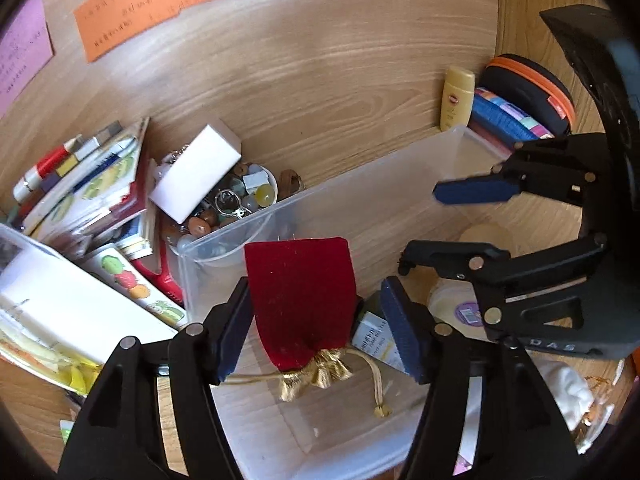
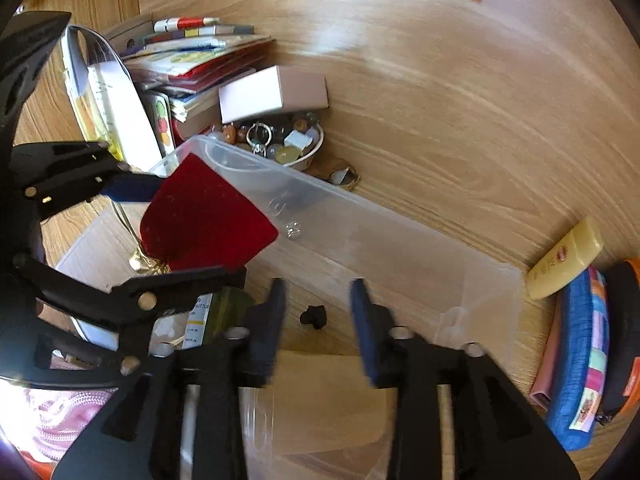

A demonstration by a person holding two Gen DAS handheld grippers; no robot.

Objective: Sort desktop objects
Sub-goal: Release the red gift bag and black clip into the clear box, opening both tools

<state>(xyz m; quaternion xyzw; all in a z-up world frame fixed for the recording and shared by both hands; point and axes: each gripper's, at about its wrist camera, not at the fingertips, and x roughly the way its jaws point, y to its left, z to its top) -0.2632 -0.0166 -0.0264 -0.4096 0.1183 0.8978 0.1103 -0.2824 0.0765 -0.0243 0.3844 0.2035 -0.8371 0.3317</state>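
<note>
A red velvet pouch (image 1: pixel 300 296) with a gold tie stands in the near end of a clear plastic box (image 1: pixel 360 184). My left gripper (image 1: pixel 318 320) straddles it with its jaws open. The left pad is at the pouch's edge and the right pad is clear of it. In the right wrist view the pouch (image 2: pixel 208 216) shows behind the box wall (image 2: pixel 360 216), with the left gripper (image 2: pixel 168 236) around it. My right gripper (image 2: pixel 320 316) is open over the box floor. A small black piece (image 2: pixel 313 317) lies loose below its fingers. That same gripper (image 1: pixel 440 224) reaches in from the right.
A bowl of beads and trinkets (image 1: pixel 240 200), a white carton (image 1: pixel 196 172) and stacked books (image 1: pixel 80 176) crowd the box's far left. A yellow tube (image 1: pixel 456 96), a blue pencil case (image 1: pixel 504 120) and a black-orange case (image 1: pixel 528 80) sit at the right end. A green bottle (image 1: pixel 372 320) lies beside the pouch.
</note>
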